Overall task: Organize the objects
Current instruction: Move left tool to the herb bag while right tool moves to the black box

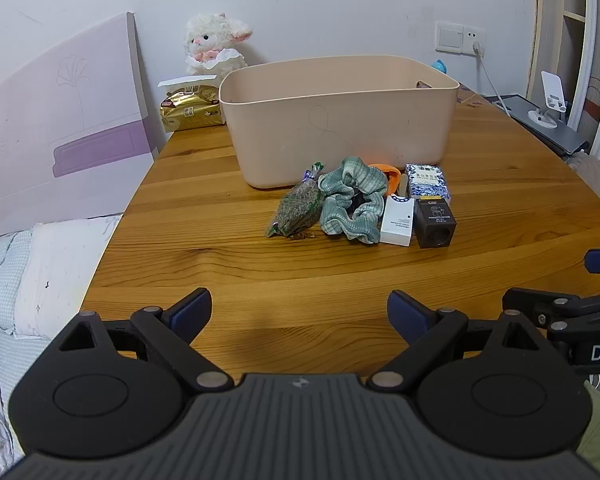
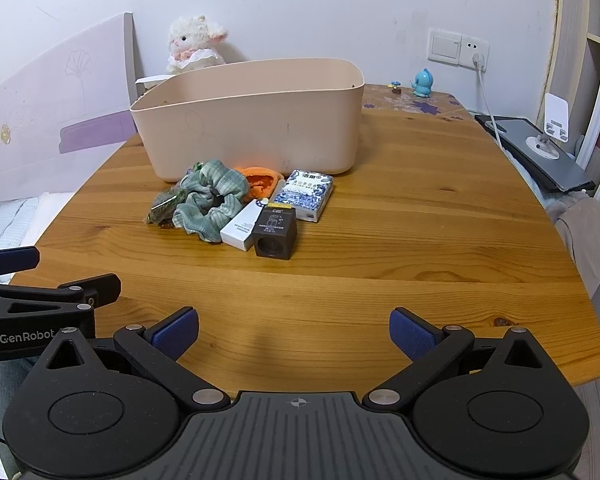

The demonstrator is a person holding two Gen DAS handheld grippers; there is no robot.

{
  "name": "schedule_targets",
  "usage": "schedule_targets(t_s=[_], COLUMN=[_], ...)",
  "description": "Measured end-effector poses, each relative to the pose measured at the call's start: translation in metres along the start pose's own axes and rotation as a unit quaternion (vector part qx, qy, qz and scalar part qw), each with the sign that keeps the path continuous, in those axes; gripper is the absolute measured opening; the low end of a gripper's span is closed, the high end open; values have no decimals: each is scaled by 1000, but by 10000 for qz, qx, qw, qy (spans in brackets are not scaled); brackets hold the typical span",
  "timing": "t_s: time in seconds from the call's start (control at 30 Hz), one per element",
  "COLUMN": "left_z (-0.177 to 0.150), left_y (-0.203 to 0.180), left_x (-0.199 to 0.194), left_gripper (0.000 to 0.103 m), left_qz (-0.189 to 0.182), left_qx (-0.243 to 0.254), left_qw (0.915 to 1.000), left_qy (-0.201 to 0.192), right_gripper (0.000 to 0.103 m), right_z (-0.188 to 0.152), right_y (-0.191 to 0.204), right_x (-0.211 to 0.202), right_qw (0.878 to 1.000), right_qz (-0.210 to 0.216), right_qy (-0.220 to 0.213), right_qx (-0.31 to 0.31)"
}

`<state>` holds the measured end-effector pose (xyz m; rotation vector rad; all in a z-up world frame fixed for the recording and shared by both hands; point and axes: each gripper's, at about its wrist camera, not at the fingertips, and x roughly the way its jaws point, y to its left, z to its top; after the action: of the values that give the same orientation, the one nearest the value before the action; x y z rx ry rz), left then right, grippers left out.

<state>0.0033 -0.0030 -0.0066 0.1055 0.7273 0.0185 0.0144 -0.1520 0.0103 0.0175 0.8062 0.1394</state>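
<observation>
Wooden planks of a table (image 1: 220, 240) fill the middle of both views, with a white wall behind. At the bottom centre of the left wrist view, the left gripper (image 1: 299, 314) hangs above the near edge of the table with its blue-padded fingers spread wide and nothing between them. At the bottom centre of the right wrist view, the right gripper (image 2: 294, 334) sits the same way, fingers wide apart and empty. Each gripper also pokes into the other's view: the right one at the lower right edge of the left view, the left one at the lower left edge of the right view.

Further up, near the centre of each frame, a small cluster of things lies on the table, well apart from both grippers. Nearest is a dark cube-shaped box (image 1: 435, 222) with a round hole in its front face. Touching it on its left is a white box (image 1: 397, 220). Left of that lies a green scrunchie (image 1: 352, 200), and at the cluster's left end a clear bag of dried herbs (image 1: 298, 208). Behind the cube is a blue-and-white patterned pack (image 1: 426, 180), and an orange item (image 2: 262, 182) peeks out between the scrunchie and that pack.

Just behind the cluster stands a beige plastic bin (image 1: 340, 128); little of its inside shows. In the upper left, behind the bin, sit a gold packet (image 1: 192, 110) and a white plush lamb (image 1: 212, 44). A wall socket (image 1: 460, 38) is at the upper right.
</observation>
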Motion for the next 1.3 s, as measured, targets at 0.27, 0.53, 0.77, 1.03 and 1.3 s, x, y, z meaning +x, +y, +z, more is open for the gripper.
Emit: schedule_targets(t_s=[0.27,0.53,0.77,1.03,1.3], left_z=[0,0,0,2,7], left_y=[1,5,7,11,16], left_x=[1,2,4,11,22], left_gripper=[95,95,95,95,95], left_qz=[3,-12,-30,-145,-182], left_qx=[-8,-26,-36,-2,-27], left_qw=[10000,10000,10000,9999,9998], left_qy=[-4,-1,22,37,36], right_gripper=[103,103,103,103,103], right_z=[0,0,2,5,12], right_y=[0,0,2,3,3], right_x=[0,1,1,4,13], right_qw=[10000,10000,10000,10000,10000], right_qz=[-2,-3,-9,-1,65], right_qy=[-5,-13,2,55,65], right_qx=[5,6,-9,-4,-3])
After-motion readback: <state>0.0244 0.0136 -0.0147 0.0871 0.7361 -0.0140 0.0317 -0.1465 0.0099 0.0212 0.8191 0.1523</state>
